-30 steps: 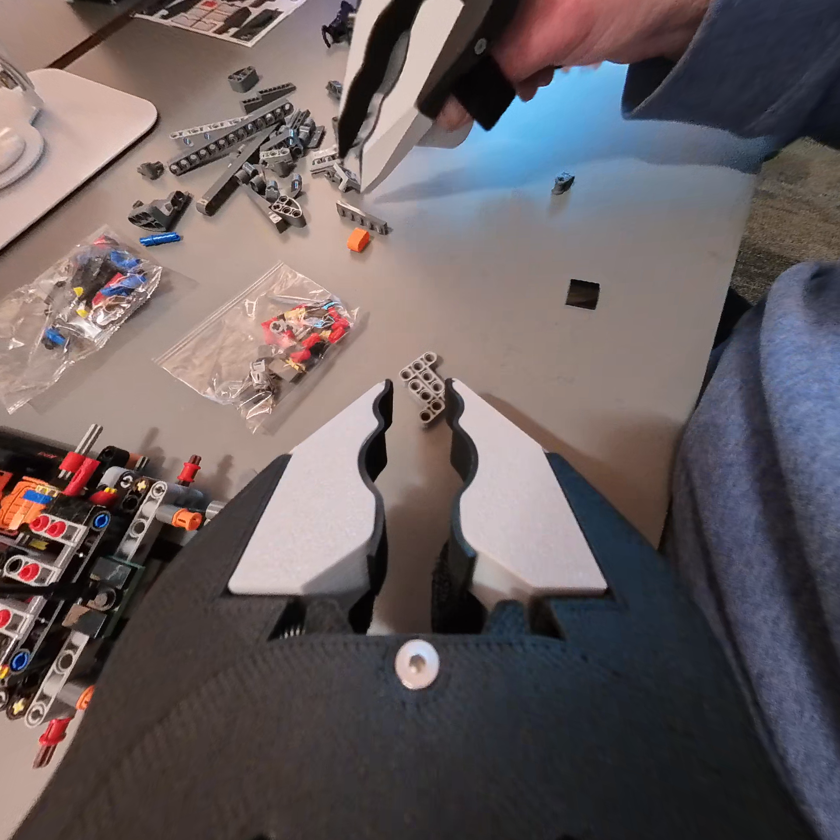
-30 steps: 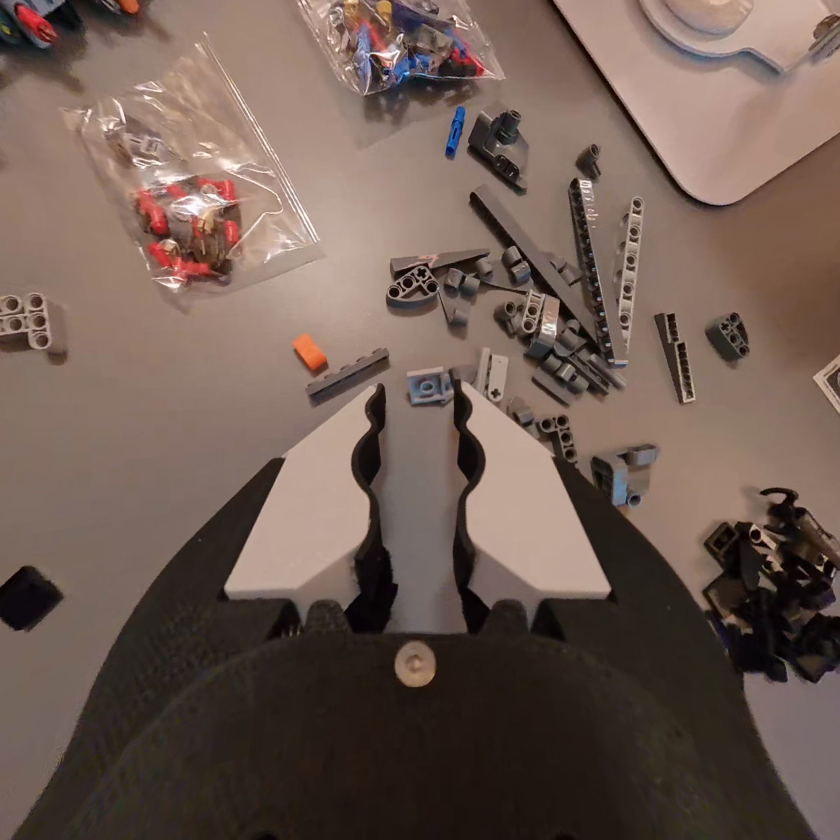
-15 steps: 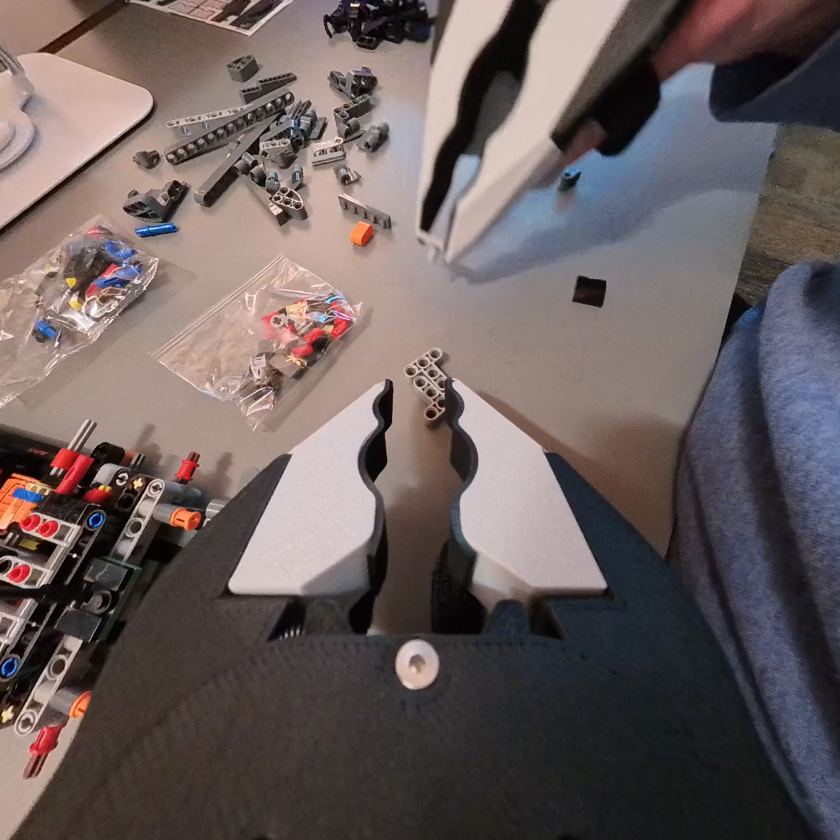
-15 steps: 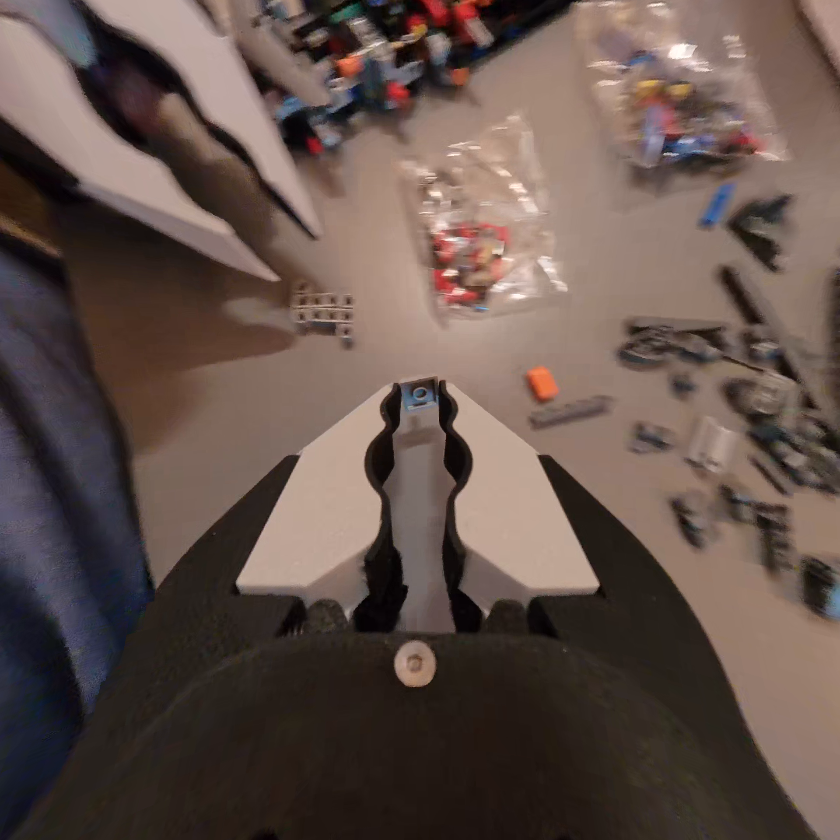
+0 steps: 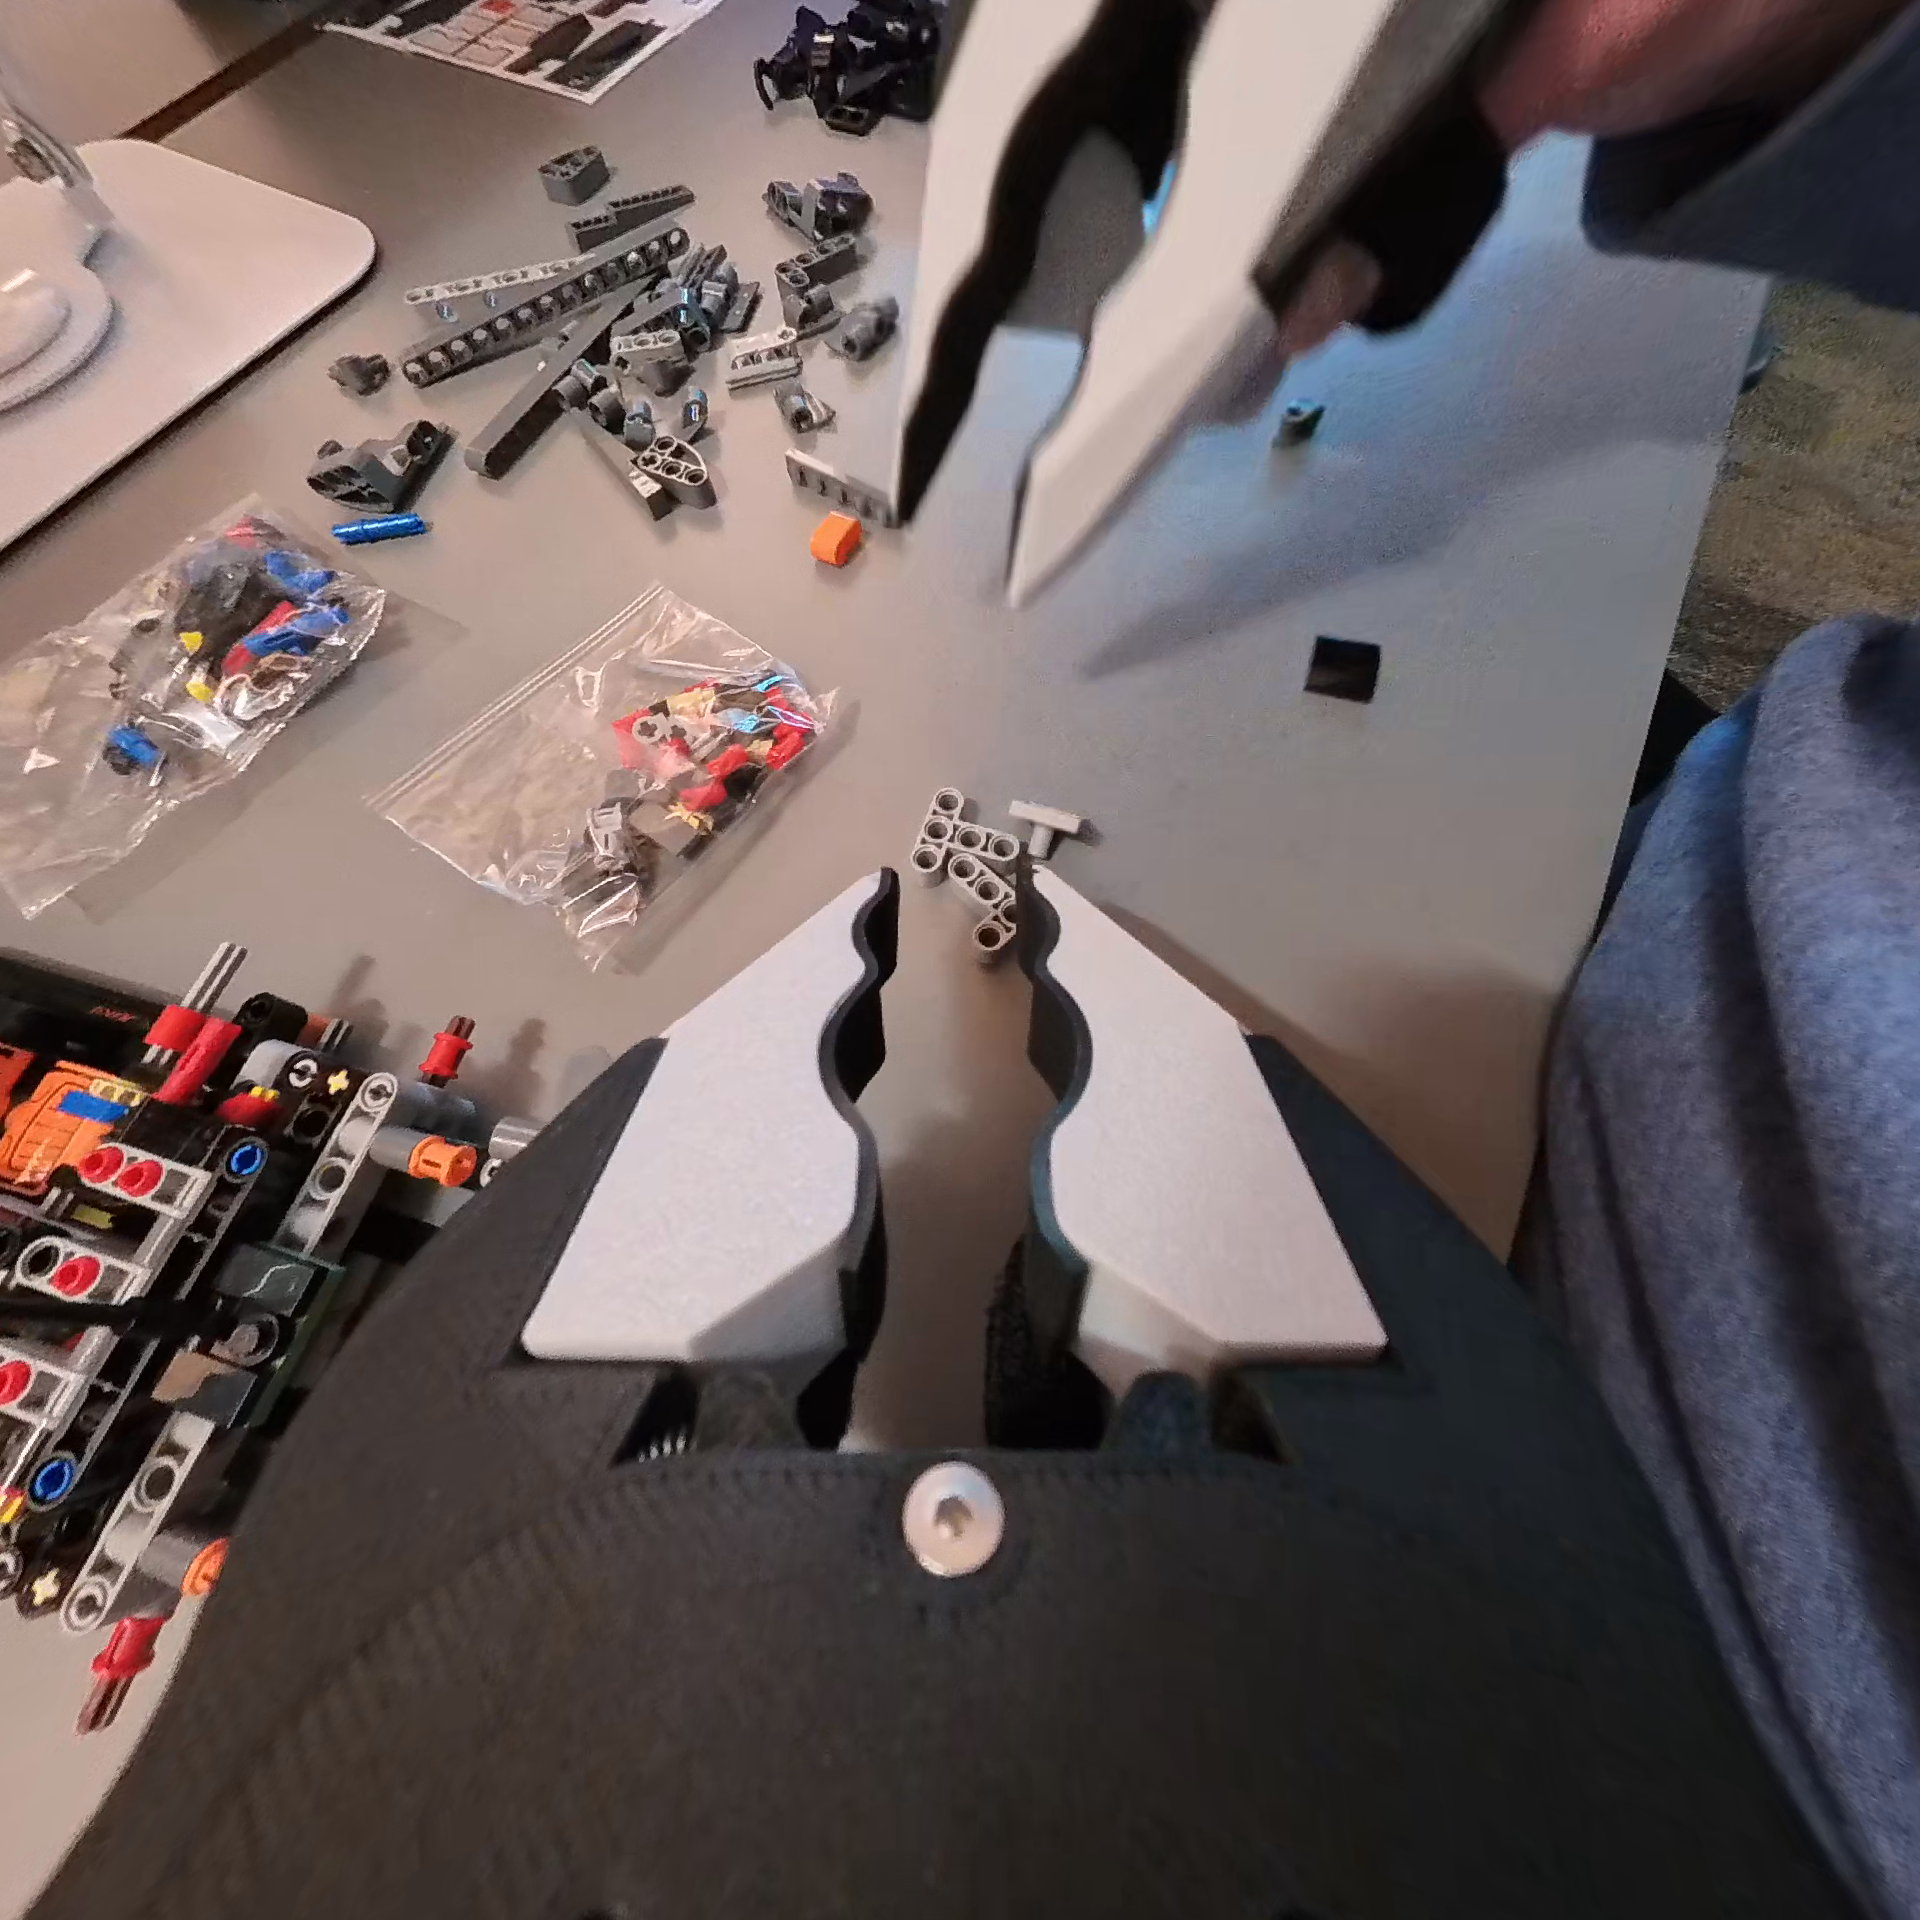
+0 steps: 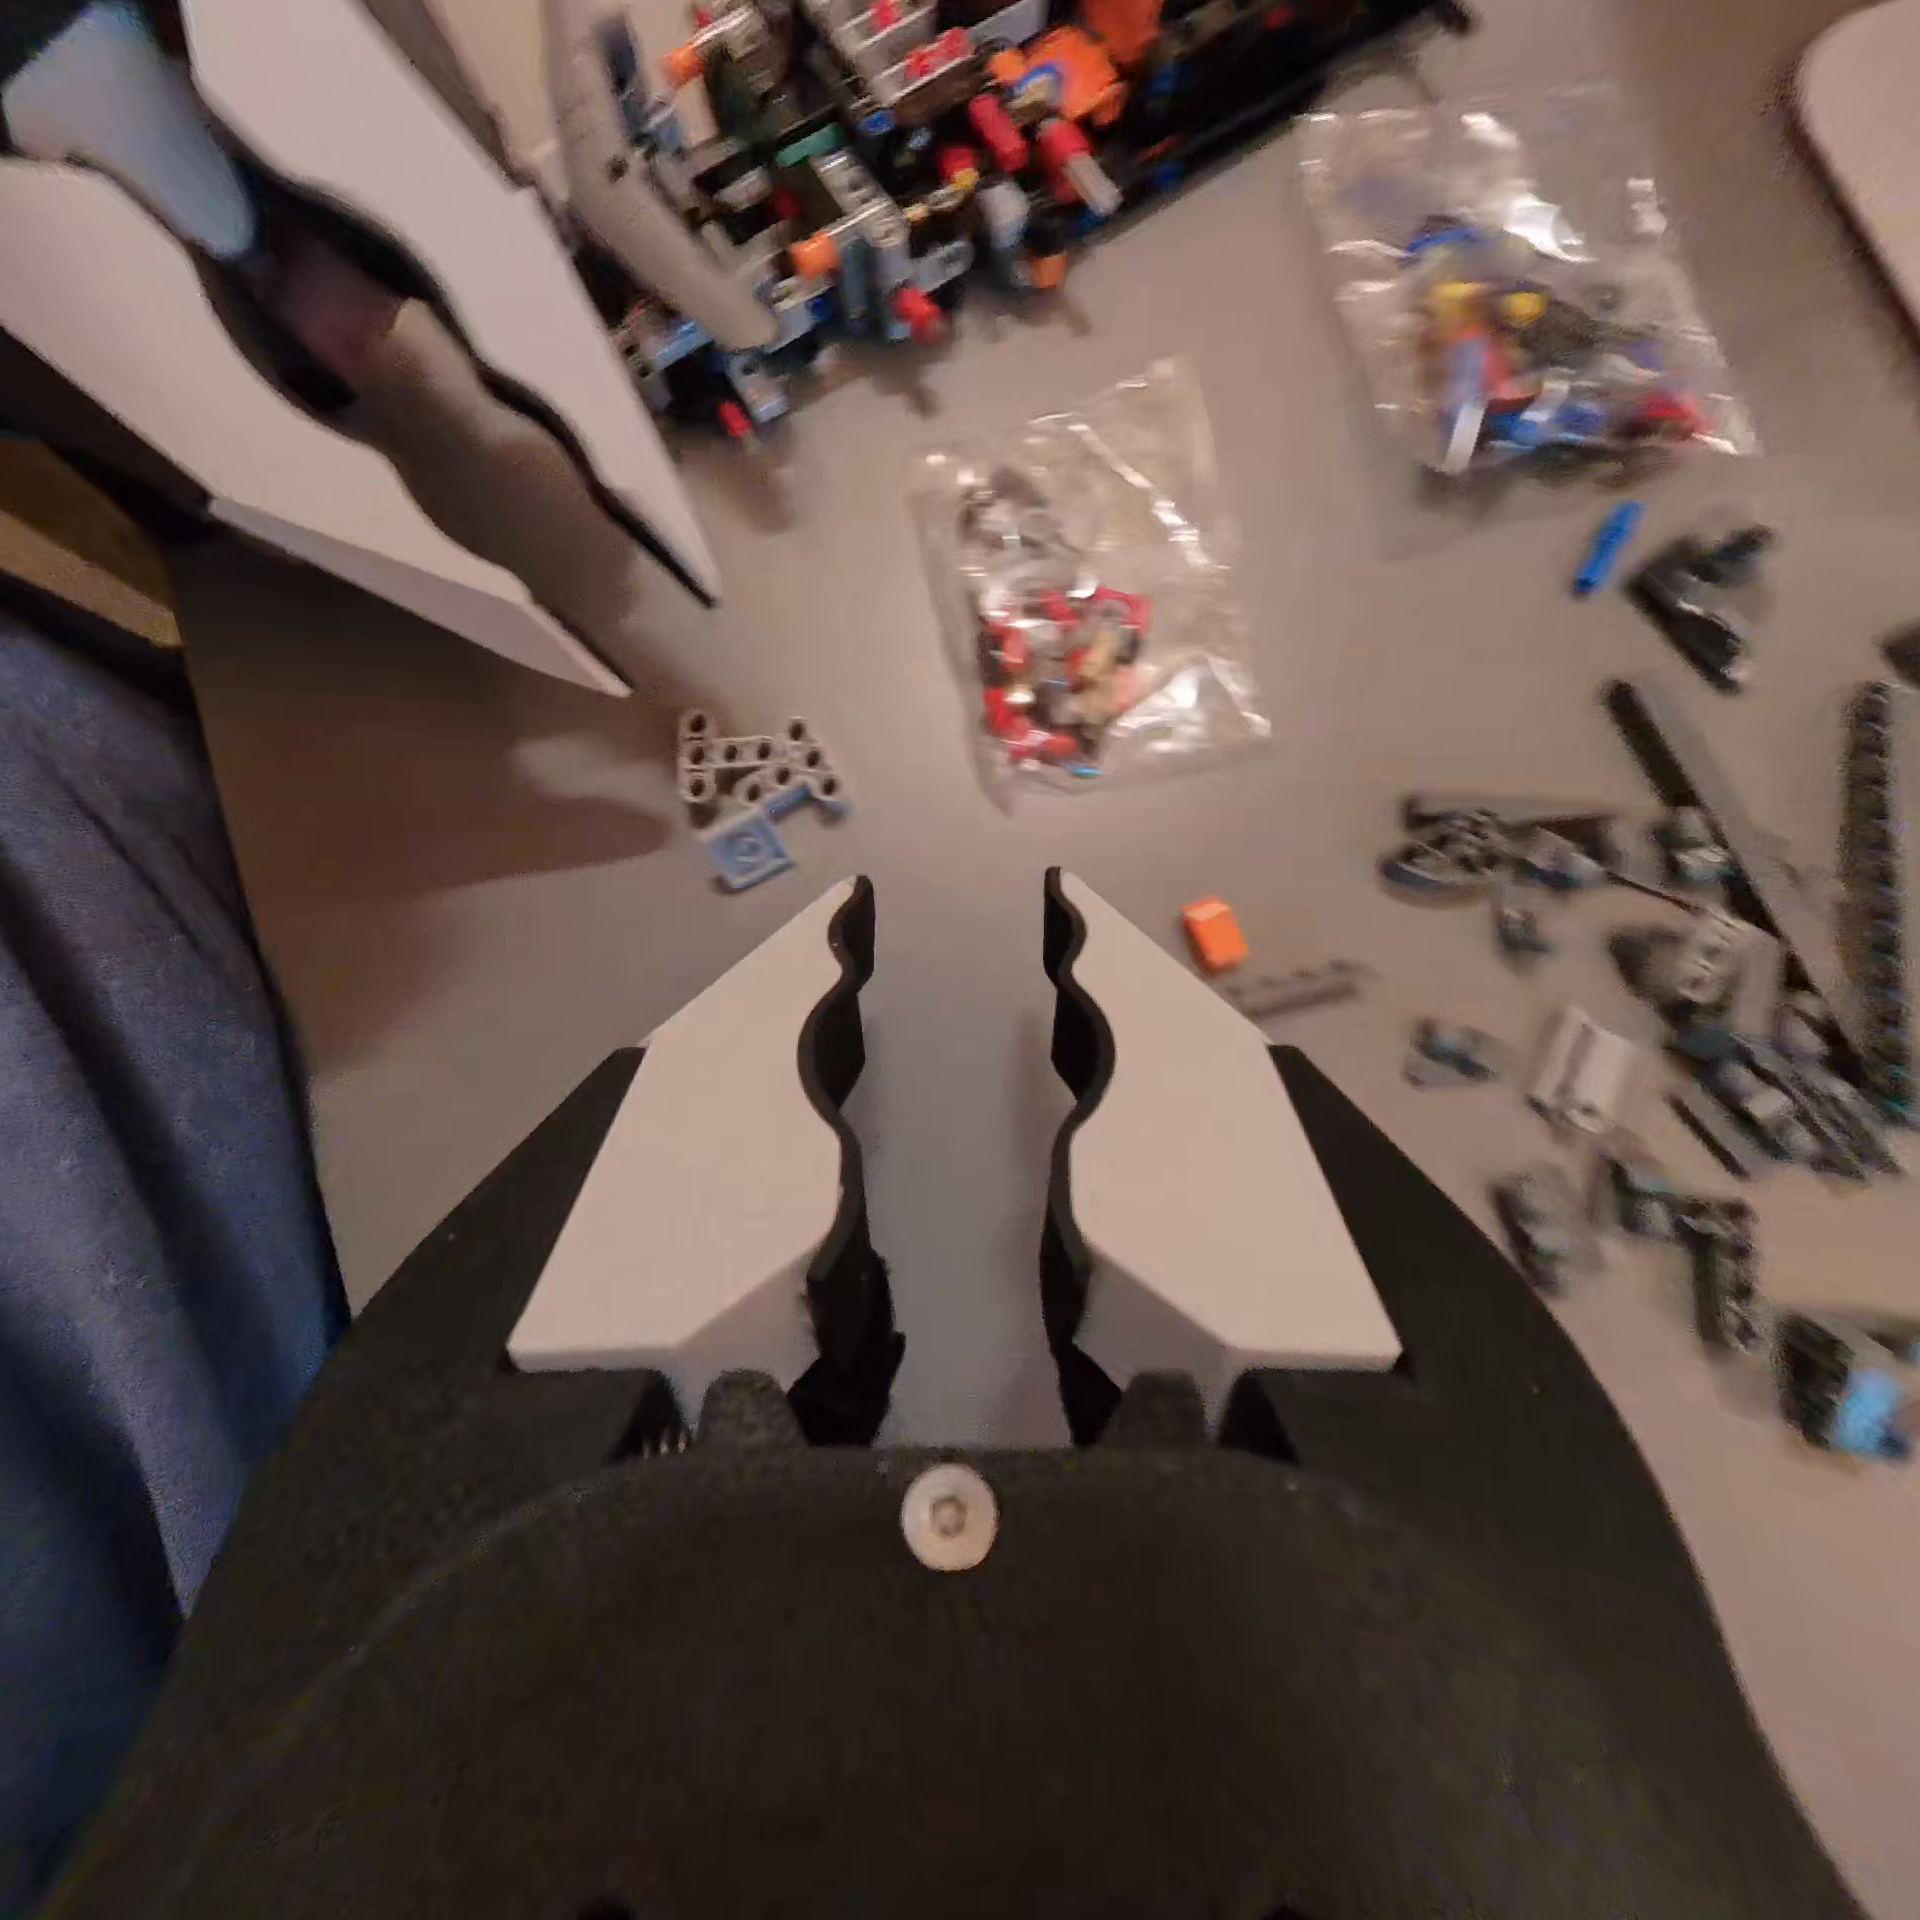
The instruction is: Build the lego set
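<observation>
Right gripper (image 6: 958, 883) released small plate (image 6: 750, 852), jaws apart

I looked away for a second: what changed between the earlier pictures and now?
The right gripper carried a small blue-grey piece from the loose pile, set it beside the light grey beam cluster and opened. The left gripper stayed open over the cluster; the bags and built model did not move.

The left gripper (image 5: 956, 894) was held low over the surface, jaws parted and empty. The right gripper (image 6: 958, 896) hung above the surface, jaws apart and empty, gripped by a hand (image 5: 1621, 62) in a blue sleeve.
</observation>
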The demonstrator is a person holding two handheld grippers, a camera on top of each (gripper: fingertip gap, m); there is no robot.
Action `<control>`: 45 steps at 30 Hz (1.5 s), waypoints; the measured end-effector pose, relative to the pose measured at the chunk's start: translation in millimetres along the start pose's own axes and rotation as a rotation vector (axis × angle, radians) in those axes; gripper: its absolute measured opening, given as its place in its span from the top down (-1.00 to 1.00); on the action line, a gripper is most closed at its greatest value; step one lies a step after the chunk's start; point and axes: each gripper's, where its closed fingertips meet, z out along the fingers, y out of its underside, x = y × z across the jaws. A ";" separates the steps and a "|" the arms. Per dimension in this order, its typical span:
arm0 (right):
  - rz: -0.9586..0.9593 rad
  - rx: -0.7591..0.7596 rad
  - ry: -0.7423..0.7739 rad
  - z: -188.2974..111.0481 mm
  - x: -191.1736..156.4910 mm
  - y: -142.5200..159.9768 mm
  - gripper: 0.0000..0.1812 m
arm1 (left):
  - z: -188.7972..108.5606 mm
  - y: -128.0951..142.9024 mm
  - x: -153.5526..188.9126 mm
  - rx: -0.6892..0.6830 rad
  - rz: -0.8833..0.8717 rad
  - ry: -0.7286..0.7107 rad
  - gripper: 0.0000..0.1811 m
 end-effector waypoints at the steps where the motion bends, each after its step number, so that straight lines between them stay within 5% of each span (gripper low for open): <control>1: 0.025 0.016 0.009 -8.4 11.8 0.6 0.67 | 0.3 0.1 -0.1 0.000 0.000 0.001 0.78; 6: 0.090 0.002 0.155 -36.4 82.3 21.2 0.79 | 2.3 1.2 -0.8 -0.006 -0.004 0.001 0.78; 11: 0.114 -0.066 0.255 -24.6 125.8 40.5 0.81 | 5.0 2.0 -0.7 -0.013 -0.006 0.002 0.78; 20: 0.177 -0.124 0.243 -2.5 142.7 48.0 0.89 | 7.0 5.2 -3.6 -0.020 -0.020 0.004 0.78; 30: 0.177 -0.061 0.249 -13.0 140.8 38.8 0.95 | 5.3 4.9 -5.2 -0.010 -0.026 0.006 0.78; 36: 0.173 -0.023 0.220 -28.1 122.3 33.3 0.95 | 6.1 3.8 -2.9 -0.011 -0.020 0.009 0.78; 45: 0.096 -0.084 -0.070 3.9 -7.5 28.0 0.95 | 5.1 3.6 -2.2 -0.017 -0.008 0.004 0.78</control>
